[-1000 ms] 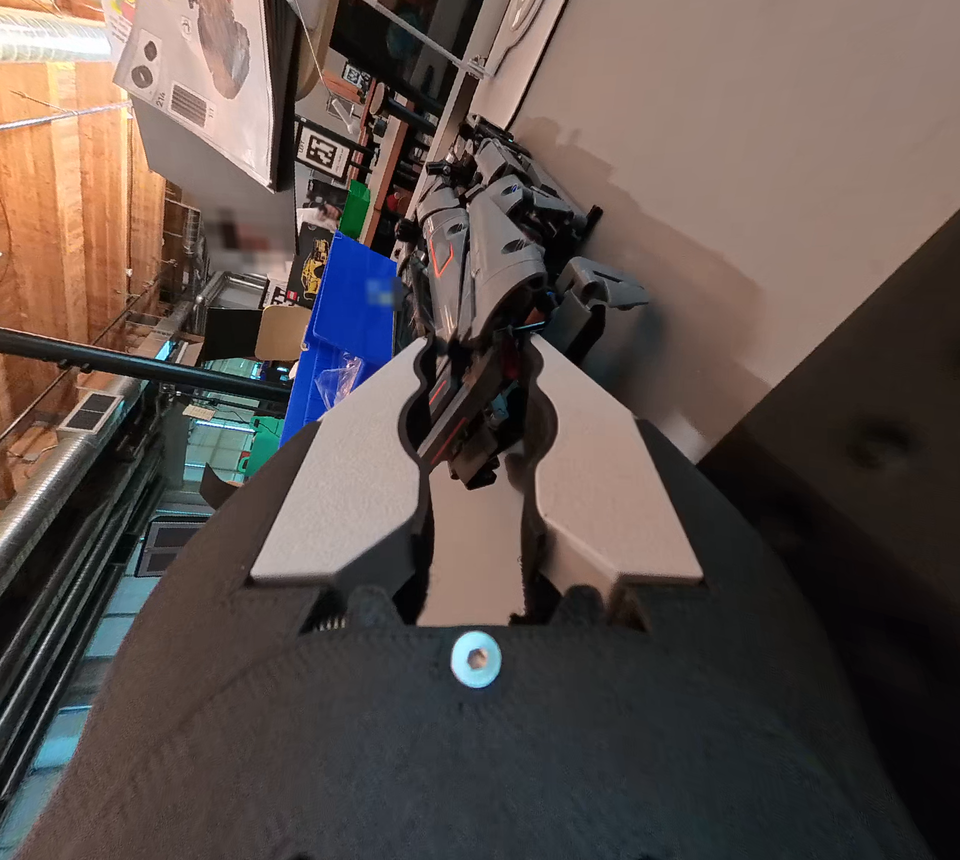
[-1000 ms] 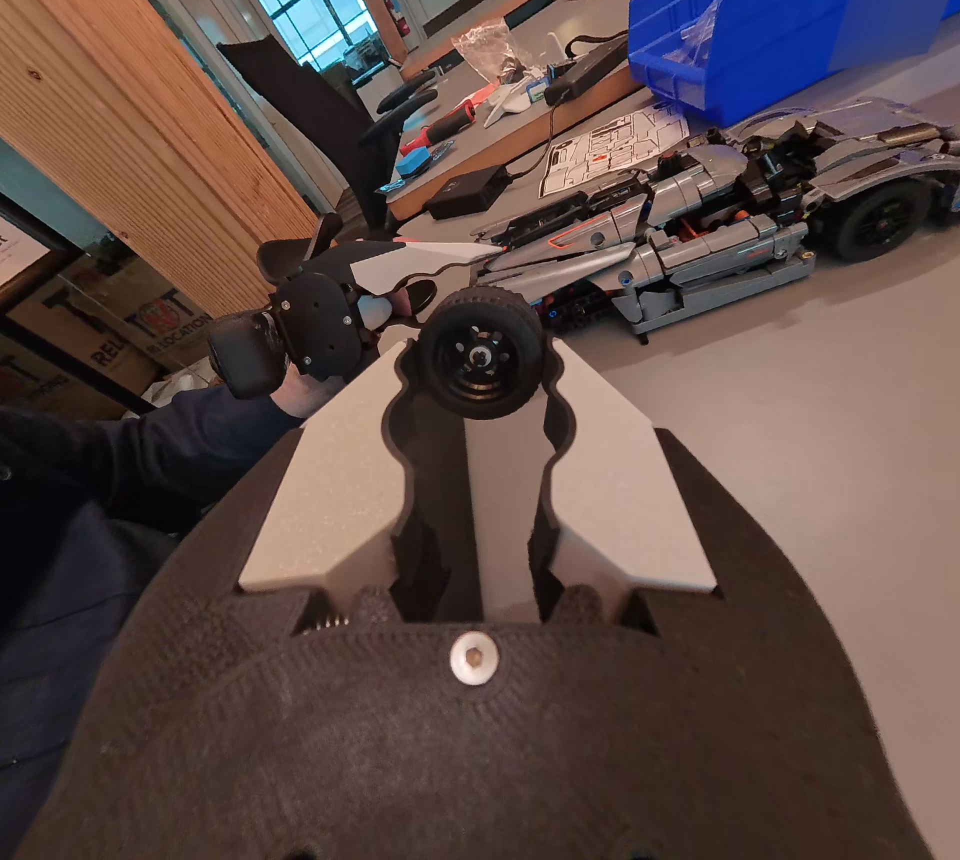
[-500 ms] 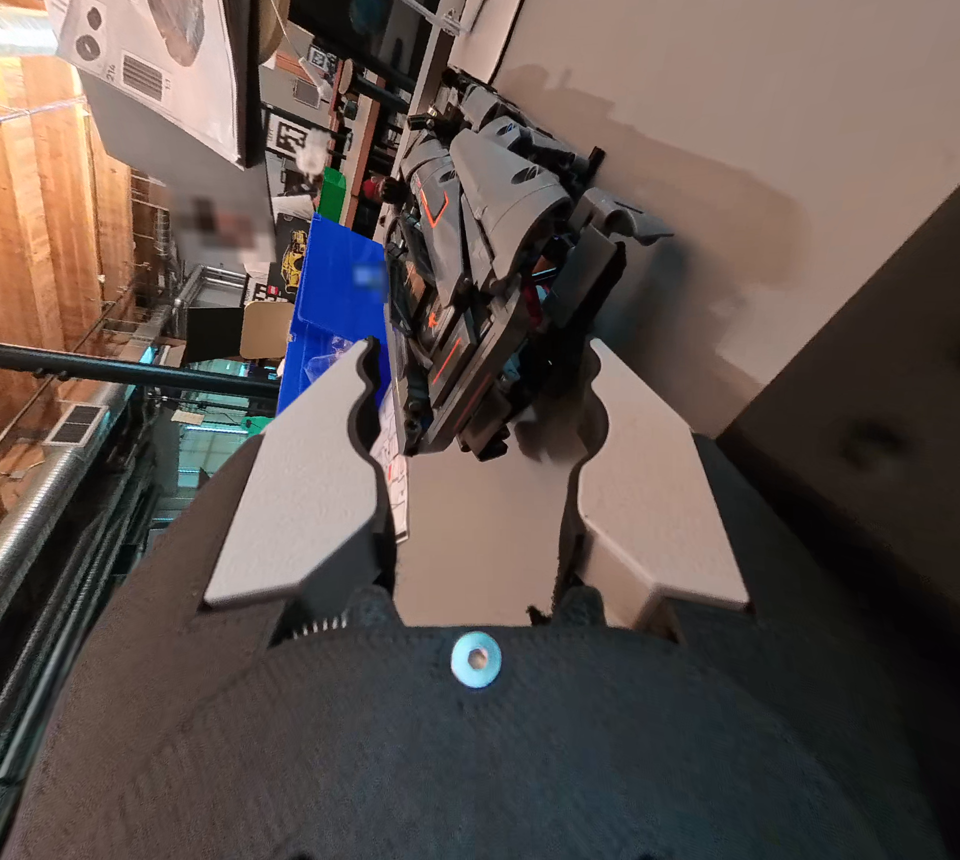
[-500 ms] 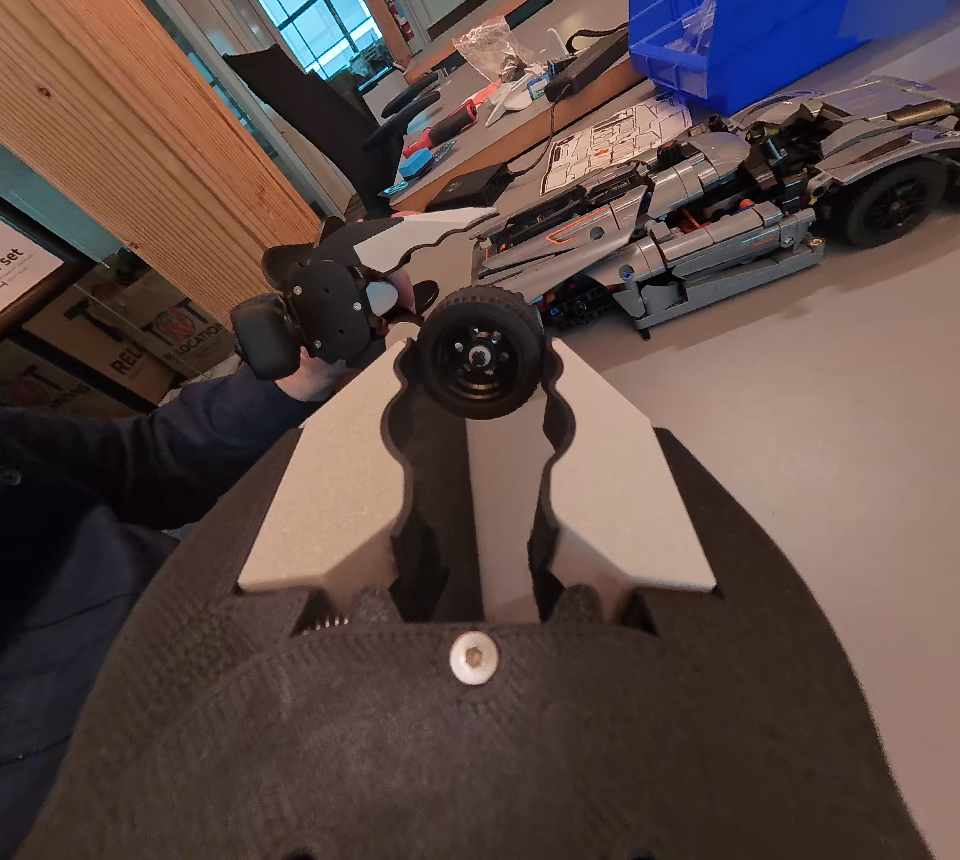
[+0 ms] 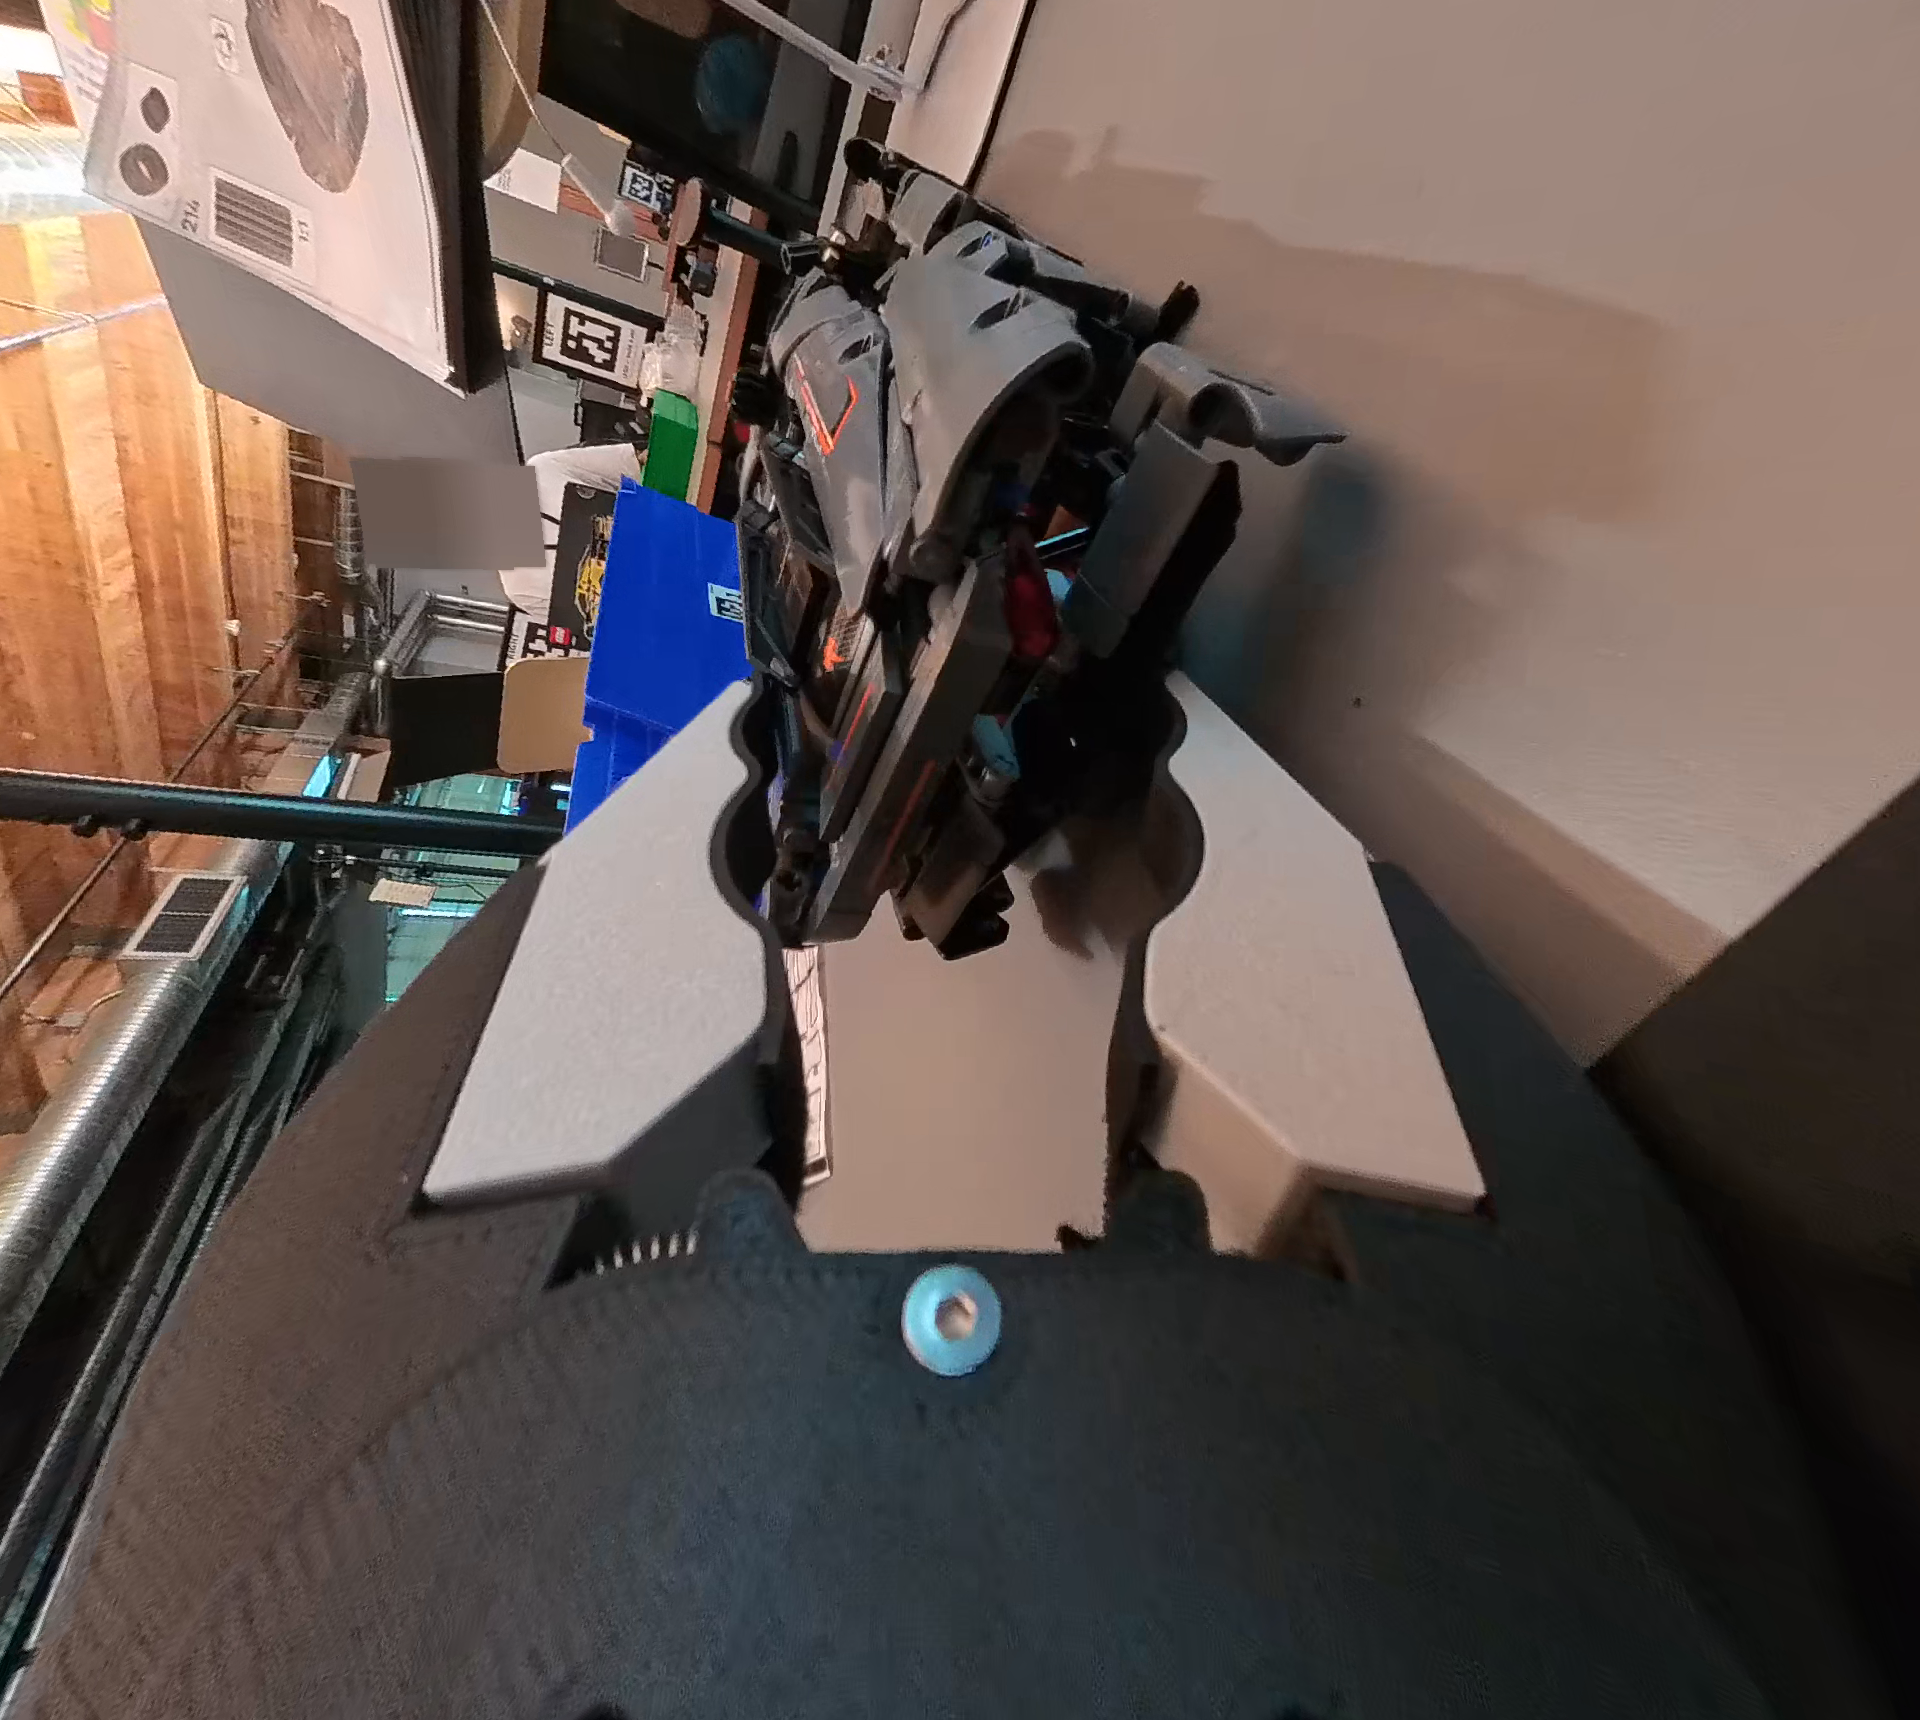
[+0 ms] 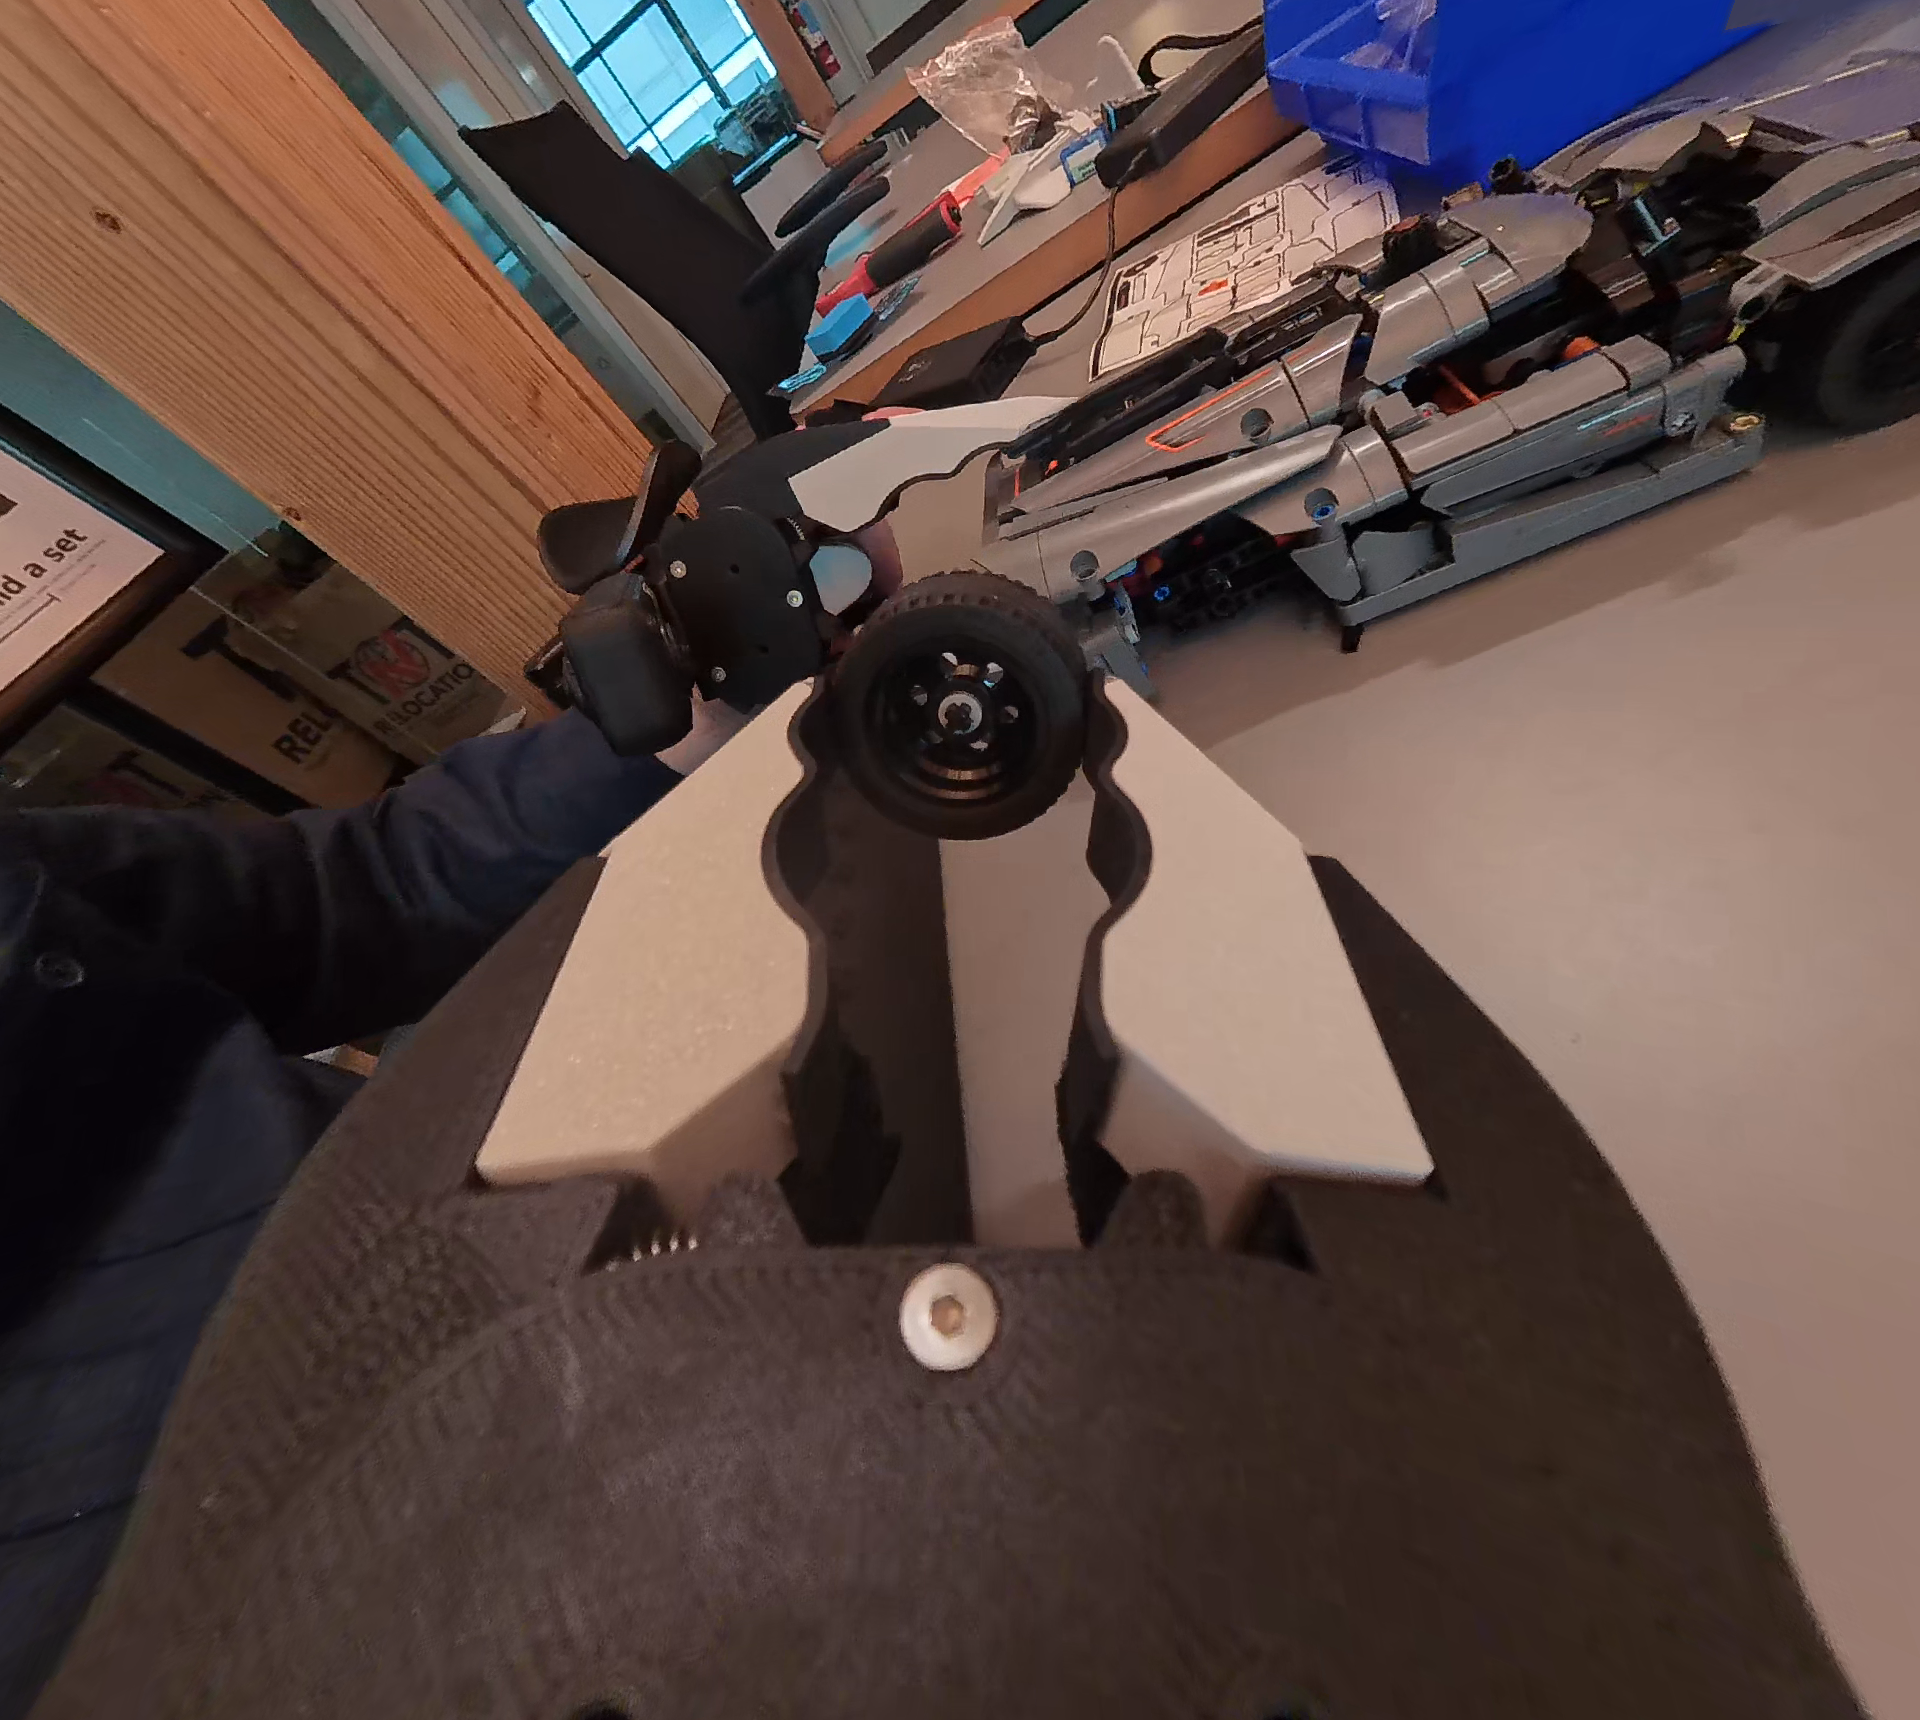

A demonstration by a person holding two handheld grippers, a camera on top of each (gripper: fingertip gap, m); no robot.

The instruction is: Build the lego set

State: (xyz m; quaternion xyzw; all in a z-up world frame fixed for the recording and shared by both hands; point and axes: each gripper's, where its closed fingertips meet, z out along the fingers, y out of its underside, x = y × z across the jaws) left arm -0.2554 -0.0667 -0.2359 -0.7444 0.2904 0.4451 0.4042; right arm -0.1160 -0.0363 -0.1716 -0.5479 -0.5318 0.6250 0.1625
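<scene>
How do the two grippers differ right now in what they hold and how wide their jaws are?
The right gripper is shut on a loose black wheel at its fingertips; the left gripper holds nothing, its jaws spread either side of the nose of the grey car model. The right gripper's jaws stand narrow, the left gripper's much wider. Both have the same grey fingers on a black body.

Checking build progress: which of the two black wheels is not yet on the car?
The wheel clamped in the right gripper; the other wheel sits mounted on the grey car.
</scene>
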